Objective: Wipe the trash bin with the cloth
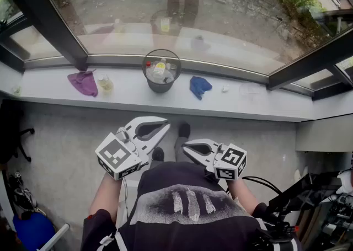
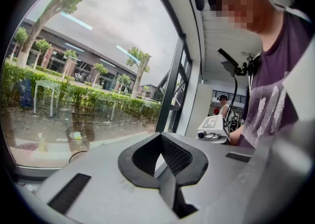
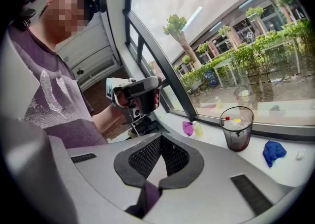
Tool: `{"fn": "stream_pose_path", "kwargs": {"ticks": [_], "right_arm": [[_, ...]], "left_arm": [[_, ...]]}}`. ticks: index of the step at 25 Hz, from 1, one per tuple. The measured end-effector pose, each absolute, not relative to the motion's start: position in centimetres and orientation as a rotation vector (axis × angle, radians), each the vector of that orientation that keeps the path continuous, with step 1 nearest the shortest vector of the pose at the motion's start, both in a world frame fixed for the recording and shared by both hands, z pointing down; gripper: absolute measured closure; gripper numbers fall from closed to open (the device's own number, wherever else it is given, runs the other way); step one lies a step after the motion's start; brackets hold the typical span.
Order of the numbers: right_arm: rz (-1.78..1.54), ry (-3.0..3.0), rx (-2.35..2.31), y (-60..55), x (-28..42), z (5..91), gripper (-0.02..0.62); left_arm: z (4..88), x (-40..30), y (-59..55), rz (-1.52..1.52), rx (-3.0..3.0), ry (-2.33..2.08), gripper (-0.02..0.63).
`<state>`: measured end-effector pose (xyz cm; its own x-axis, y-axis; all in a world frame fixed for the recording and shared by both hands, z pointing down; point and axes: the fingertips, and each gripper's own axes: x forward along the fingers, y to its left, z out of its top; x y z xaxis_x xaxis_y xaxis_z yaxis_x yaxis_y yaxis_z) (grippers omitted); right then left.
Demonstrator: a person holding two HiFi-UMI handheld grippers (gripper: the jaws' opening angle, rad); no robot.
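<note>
**Window ledge with bin and cloths; both grippers closed and empty**

Grey speckled floor fills the space below the person, whose dark printed shirt sits nearest the head camera. Just ahead, two pale grey plastic grippers are held low, side by side, near each other but apart. The left gripper has its jaws clenched tip to tip, leaving only an oval gap lined with black mesh pads; nothing is between them. The right gripper is clenched the same way and is also empty.

Beyond them runs a smooth white ledge. The trash bin, round with dark see-through walls, stands upright near its middle and holds a plastic bottle with a yellow label among pale crumpled items. A crumpled blue cloth lies just to its right. Further left lie a small yellowish bottle and a purple cloth. Behind the ledge, dark-framed window glass looks onto paving and hedges.
</note>
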<state>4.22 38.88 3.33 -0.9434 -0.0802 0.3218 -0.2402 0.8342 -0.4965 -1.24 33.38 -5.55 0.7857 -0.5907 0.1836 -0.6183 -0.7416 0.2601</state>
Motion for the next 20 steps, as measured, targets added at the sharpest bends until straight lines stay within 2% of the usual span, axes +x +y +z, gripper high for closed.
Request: {"fn": "stream_pose_path", "kwargs": {"ticks": [15, 20], "right_arm": [[0.655, -2.644, 0.234, 18.6, 10.5, 10.2, 0.597], [0.576, -2.564, 0.307, 12.9, 11.2, 14.7, 0.597]], "left_arm": [[0.2, 2.9, 19.2, 0.515, 2.524, -1.037, 0.607], [6.2, 1.6, 16.9, 0.825, 2.491, -1.040, 0.607]]}}
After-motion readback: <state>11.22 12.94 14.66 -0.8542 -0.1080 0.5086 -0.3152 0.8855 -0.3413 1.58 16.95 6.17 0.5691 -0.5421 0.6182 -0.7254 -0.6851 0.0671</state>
